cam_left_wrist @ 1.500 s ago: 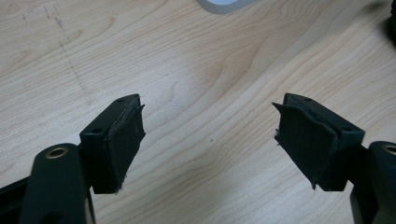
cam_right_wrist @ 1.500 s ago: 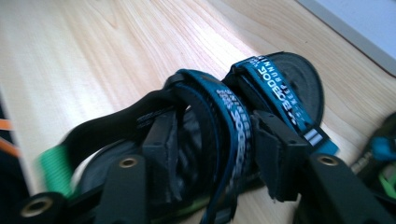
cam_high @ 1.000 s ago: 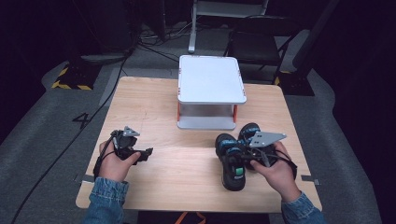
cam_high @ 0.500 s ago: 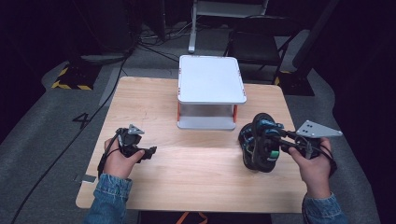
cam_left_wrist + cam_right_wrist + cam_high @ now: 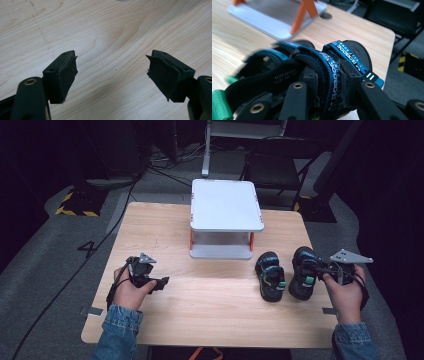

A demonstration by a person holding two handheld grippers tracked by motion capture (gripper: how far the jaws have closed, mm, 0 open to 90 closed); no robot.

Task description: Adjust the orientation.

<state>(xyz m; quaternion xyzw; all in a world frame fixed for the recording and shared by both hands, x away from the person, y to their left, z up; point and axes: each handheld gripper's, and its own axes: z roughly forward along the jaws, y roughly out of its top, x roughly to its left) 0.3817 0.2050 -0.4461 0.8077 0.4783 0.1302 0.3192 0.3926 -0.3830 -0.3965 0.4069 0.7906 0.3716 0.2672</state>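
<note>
Jaws gripping sandal strap (image 5: 332, 75), white stand (image 5: 225, 205) behind

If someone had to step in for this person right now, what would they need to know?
Right tool: shut on the strap of the right sandal, near the table's right edge.
Left tool: open, holding nothing, above bare wood.
Left sandal: standing free on the table beside the gripped one, just right of the white shelf.
Done: nothing is on the shelf so far.
Left: probably placing the held sandal, then the other; where they belong is only a guess.
</note>
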